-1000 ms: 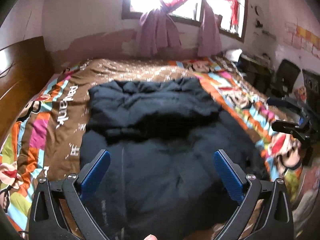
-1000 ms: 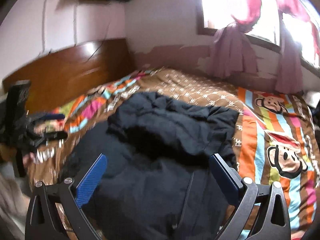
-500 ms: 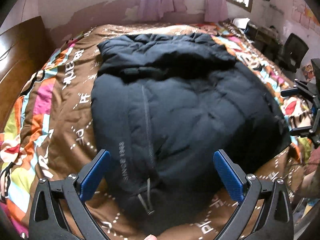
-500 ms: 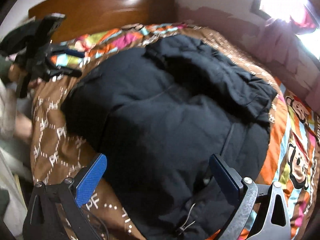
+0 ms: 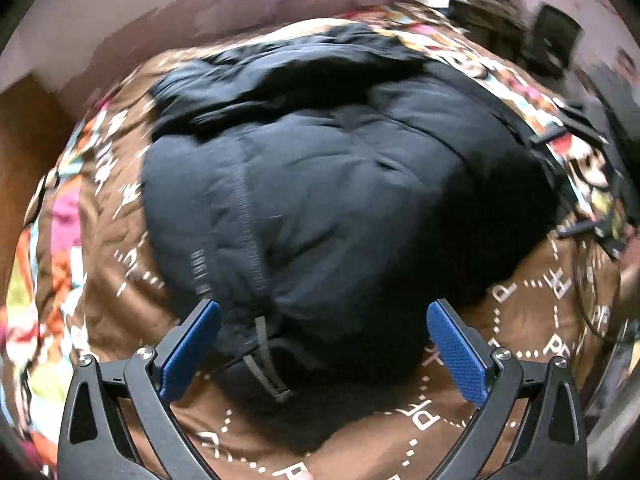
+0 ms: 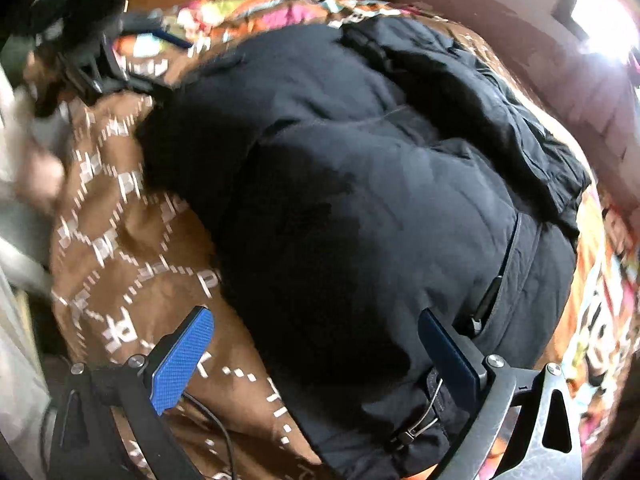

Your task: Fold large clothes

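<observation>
With the left gripper (image 5: 320, 344) and right gripper (image 6: 316, 350) both spread wide and empty above the near hem of the black puffer jacket (image 5: 320, 184) lying mid-bedspread (image 5: 520, 320), each should probably pinch a hem corner deeply before lifting evenly.

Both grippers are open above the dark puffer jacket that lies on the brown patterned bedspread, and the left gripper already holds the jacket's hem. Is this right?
Not quite. In the left wrist view the left gripper holds nothing: its jaws stand wide apart over the jacket hem. The rest is right: the right gripper is also open, and the jacket lies on the brown bedspread.
</observation>
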Demonstrator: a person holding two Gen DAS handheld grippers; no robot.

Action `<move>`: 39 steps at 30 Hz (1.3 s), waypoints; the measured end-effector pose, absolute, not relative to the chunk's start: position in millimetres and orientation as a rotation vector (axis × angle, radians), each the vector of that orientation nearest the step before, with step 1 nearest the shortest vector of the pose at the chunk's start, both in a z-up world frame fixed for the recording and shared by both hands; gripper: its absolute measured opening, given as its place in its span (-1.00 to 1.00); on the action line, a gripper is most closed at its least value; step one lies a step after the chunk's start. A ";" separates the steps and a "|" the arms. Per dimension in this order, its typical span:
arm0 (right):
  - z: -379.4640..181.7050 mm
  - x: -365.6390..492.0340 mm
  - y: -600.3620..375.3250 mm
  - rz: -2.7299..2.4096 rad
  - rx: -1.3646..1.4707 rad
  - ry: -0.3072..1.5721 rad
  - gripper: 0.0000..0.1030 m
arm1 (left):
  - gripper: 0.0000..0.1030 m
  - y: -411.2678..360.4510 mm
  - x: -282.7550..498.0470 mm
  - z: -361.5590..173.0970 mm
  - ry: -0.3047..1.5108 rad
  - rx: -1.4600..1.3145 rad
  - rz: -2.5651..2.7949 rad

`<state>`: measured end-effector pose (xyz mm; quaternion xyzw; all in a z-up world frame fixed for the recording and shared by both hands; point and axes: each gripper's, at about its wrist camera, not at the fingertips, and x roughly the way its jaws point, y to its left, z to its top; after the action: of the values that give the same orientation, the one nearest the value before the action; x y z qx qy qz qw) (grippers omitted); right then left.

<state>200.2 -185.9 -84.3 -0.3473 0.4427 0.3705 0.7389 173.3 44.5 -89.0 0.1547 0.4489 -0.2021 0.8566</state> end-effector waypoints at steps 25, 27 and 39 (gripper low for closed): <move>-149.3 174.3 -177.2 0.489 -1.212 0.600 0.17 | 0.97 5.2 153.4 -116.8 0.951 0.486 -0.560; -141.6 182.1 -177.4 0.486 -1.194 0.612 -0.10 | 0.97 3.6 151.0 -117.8 0.950 0.493 -0.569; -44.1 295.2 -179.4 0.687 -0.570 1.119 -0.71 | 0.97 -8.9 141.2 -103.5 0.893 0.502 -0.610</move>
<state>295.2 -179.4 -44.1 -0.2611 0.5128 0.3149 0.7548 141.2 -8.9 -103.5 0.2362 0.4203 -0.2872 0.8277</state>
